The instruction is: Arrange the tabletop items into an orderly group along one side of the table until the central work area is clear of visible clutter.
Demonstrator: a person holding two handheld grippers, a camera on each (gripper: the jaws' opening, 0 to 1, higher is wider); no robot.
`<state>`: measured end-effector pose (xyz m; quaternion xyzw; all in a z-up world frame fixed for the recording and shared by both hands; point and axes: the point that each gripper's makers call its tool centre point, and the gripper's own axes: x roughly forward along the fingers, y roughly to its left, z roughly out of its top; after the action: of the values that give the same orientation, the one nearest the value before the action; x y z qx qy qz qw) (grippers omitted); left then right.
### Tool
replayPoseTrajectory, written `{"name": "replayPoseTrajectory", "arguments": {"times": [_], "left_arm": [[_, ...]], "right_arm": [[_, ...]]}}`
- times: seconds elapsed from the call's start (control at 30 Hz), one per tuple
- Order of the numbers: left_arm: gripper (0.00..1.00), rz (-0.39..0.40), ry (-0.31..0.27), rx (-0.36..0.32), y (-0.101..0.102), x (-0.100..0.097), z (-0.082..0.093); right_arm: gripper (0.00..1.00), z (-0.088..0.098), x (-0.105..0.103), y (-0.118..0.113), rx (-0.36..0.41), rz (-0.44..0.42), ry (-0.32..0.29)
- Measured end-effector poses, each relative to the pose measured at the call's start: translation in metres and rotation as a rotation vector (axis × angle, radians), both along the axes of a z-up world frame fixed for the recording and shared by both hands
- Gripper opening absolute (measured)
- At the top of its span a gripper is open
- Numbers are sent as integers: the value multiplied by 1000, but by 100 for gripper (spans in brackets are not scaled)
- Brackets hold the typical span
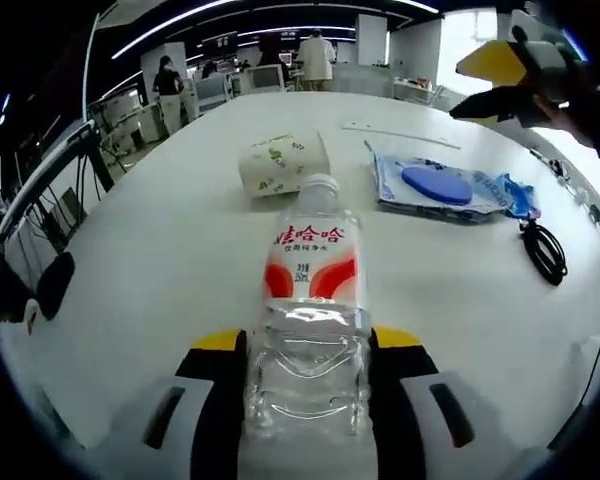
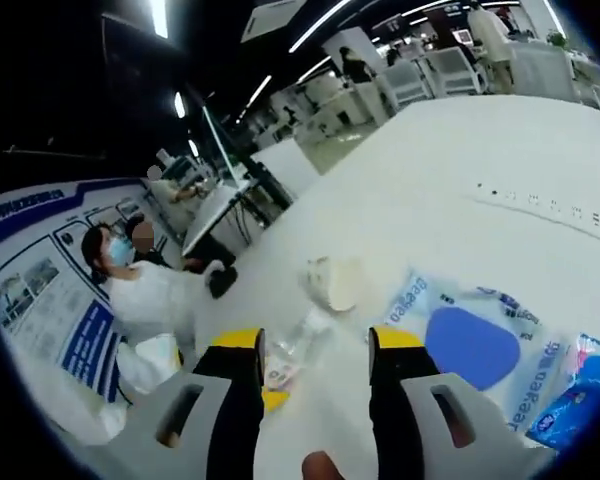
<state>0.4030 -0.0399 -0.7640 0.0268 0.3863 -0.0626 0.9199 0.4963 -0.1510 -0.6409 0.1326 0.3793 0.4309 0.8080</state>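
Left gripper view: my left hand-held gripper is clamped on the water bottle, cap pointing away over the white desk. Beyond the bottle: tissue pack. Right of it: blue disc on a plastic package, then black cable.

Right gripper view: my right hand-held gripper, jaws apart, nothing between them, above the desk. Bottle lies beyond the jaws, tissue pack past it, blue disc right.

An open-plan office: long ceiling light strips, rows of desks with monitors at the far end, people standing among them, a printed wall board, and a large white tabletop near.
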Motion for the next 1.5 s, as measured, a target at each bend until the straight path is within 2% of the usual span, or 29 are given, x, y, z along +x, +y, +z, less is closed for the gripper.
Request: {"name": "replayPoseTrajectory", "arguments": {"times": [0.27, 0.47, 0.7, 0.93, 1.2, 1.3, 1.4, 1.47, 1.5], "left_arm": [[48, 3, -8, -3, 0, 0, 0], [48, 10, -25, -5, 0, 0, 0], [49, 4, -32, -7, 0, -1, 0], [49, 10, -54, -9, 0, -1, 0], [49, 14, -66, -10, 0, -1, 0], [49, 14, -72, -11, 0, -1, 0], [49, 15, -78, -11, 0, -1, 0], [49, 16, -80, -11, 0, -1, -1], [49, 17, -82, -11, 0, -1, -1]], "right_arm": [[39, -4, 24, 28, -9, 37, 8], [39, -9, 30, 38, -4, 41, 29], [37, -28, 29, 60, 6, 64, 98], [37, -40, 37, 80, 1, 90, 112], [36, -53, 40, 86, -24, 96, 123], [35, -61, 38, 88, -15, 80, 156], [35, -69, 36, 87, -36, 92, 148], [35, -69, 36, 88, -20, 78, 156], [34, -65, 36, 92, 13, 69, 160]]}}
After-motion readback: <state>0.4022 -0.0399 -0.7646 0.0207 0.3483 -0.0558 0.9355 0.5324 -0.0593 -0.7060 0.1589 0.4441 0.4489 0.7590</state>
